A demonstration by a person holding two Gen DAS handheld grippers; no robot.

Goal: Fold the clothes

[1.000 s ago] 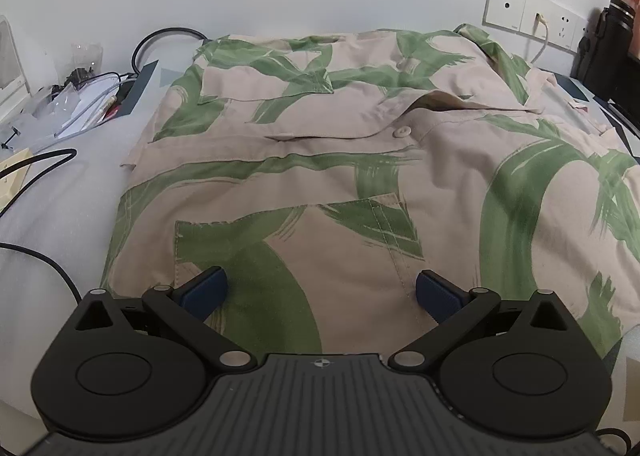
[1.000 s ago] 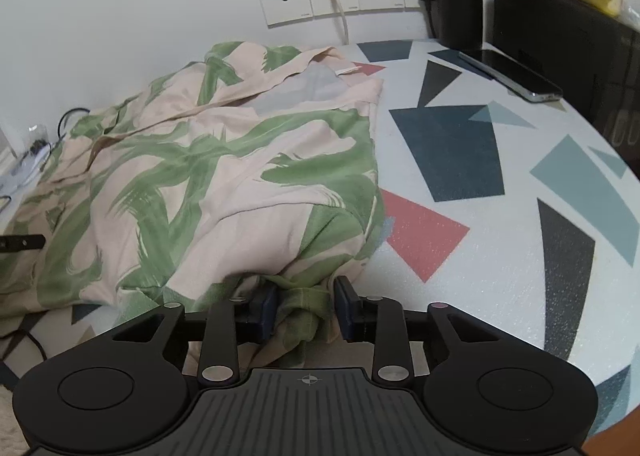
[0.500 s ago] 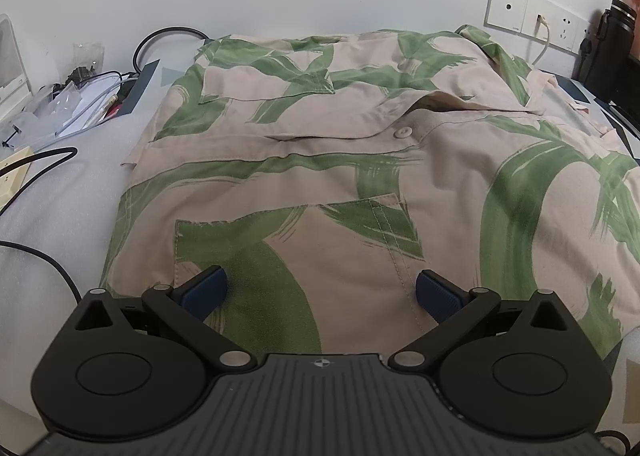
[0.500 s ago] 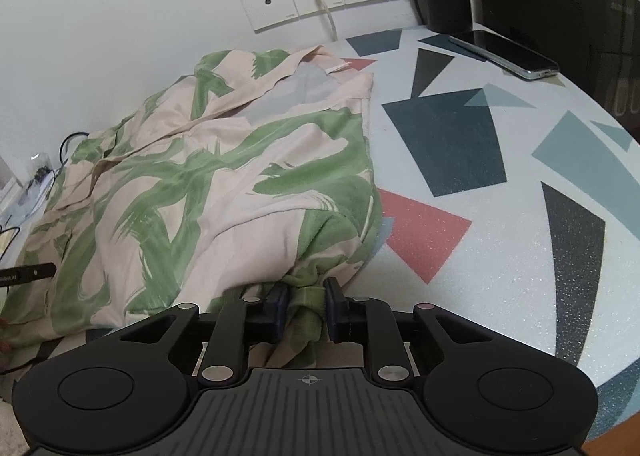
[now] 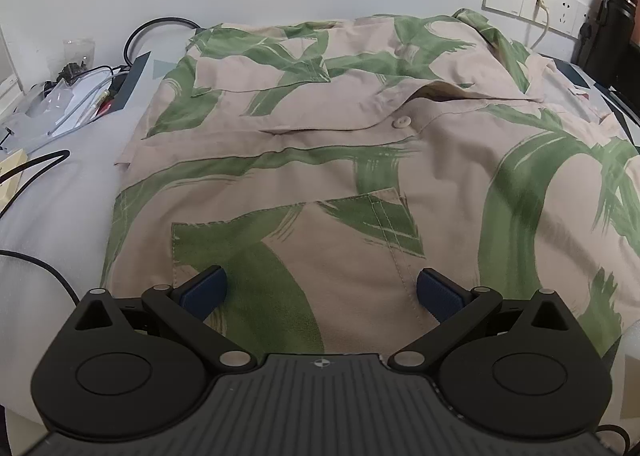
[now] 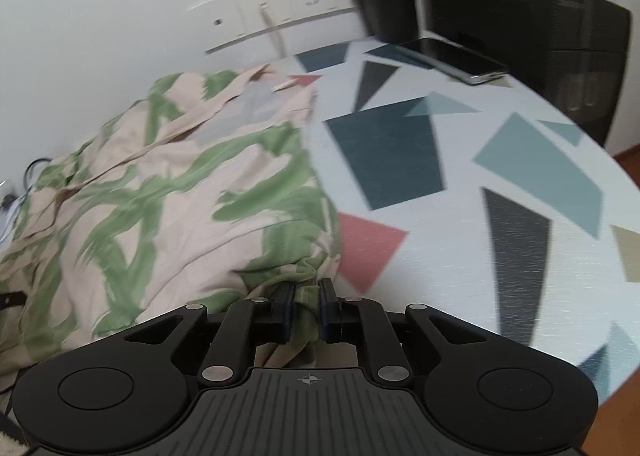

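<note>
Right gripper (image 6: 306, 310) jaws are closing, narrower than a second ago, now pinching a bunched corner of the shirt (image 6: 168, 208). Shirt lies spread on the table (image 6: 460, 256). Left gripper (image 5: 320, 292) unchanged, fingers wide apart over the shirt's pocket. Grab nearly secured; folding can probably start.

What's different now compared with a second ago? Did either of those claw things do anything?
The right gripper has narrowed its jaws around a bunched corner of the shirt; they are closing on the fabric now, and its view has tilted and blurred. The left gripper has stayed wide open over the shirt's pocket area, holding nothing. The shirt lies spread on the patterned table as before.
</note>
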